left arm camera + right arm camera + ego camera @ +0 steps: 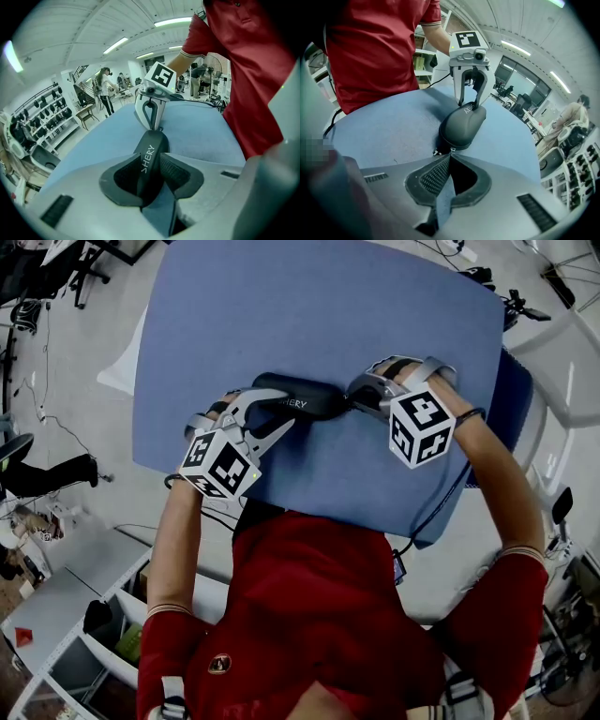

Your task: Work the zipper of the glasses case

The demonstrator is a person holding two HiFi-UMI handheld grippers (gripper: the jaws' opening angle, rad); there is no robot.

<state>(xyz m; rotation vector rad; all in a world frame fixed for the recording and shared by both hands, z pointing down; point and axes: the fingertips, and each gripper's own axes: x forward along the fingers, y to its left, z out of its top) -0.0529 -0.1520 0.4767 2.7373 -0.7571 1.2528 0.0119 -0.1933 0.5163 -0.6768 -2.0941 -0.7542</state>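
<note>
A black glasses case (300, 397) with white lettering lies across the blue table (319, 306). My left gripper (272, 412) clamps the case's left end. In the left gripper view the case (151, 143) fills the gap between both pads (176, 171) of the left gripper (151, 159). My right gripper (354, 401) sits at the case's right end. In the right gripper view the right gripper (449, 155) has its tips shut together on the small zipper pull (449, 150), right at the rounded end of the case (461, 126). The left gripper (469, 105) shows beyond it.
The table's near edge (309, 507) runs just in front of my torso. White shelving (66, 634) stands low on the left and a white chair (562, 362) on the right. People stand far back (104, 89) in the room.
</note>
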